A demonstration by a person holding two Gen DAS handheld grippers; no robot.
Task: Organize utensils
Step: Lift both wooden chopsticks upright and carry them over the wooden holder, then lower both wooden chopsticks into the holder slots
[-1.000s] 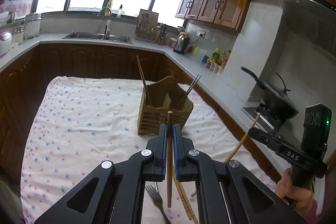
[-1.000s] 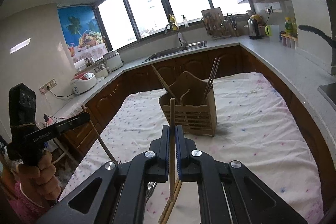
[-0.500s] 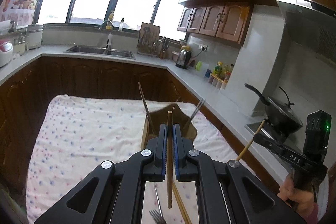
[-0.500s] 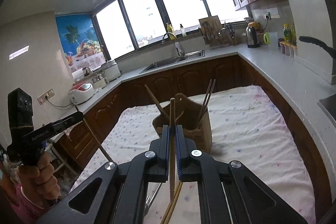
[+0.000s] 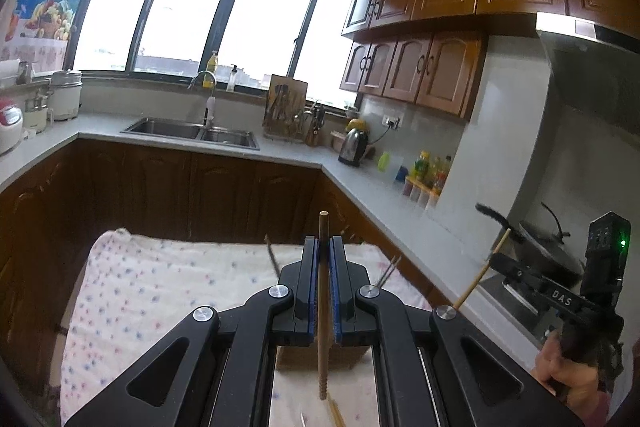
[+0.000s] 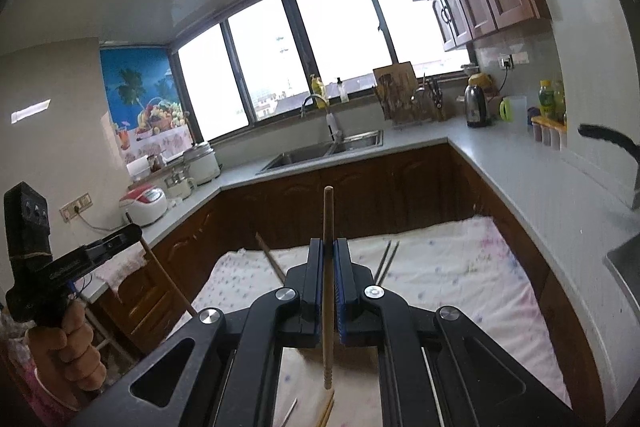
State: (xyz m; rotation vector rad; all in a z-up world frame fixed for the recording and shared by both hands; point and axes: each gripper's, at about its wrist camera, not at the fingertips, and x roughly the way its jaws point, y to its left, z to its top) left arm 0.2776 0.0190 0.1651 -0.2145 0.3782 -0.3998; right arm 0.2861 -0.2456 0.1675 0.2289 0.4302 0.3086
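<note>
While both hand-held tools are raised above it, the floral tablecloth [image 5: 160,291] spreads out ahead of and beneath them, covering the table in front of the dark wooden cabinets. Just past the left gripper [image 5: 324,291], largely hidden behind its black body, stands the wooden utensil holder [image 5: 296,357]; only a strip of its front wall shows between the arms, with one brown chopstick tip rising to the left of the jaws and a thin metal pair [image 5: 388,273] to the right. That left gripper has its blue-padded jaws closed tight on a wooden chopstick [image 5: 322,307], held upright, the blunt end above the jaws and the ridged tip hanging below. The right gripper [image 6: 329,287] likewise pinches a wooden chopstick of its own [image 6: 327,267], almost vertical, with the metal pair [image 6: 386,263] just to its right. Beneath each tool, loose bamboo chopsticks [image 6: 326,407] lie on the cloth, beside what may be a fork tip, too small to tell.
</note>
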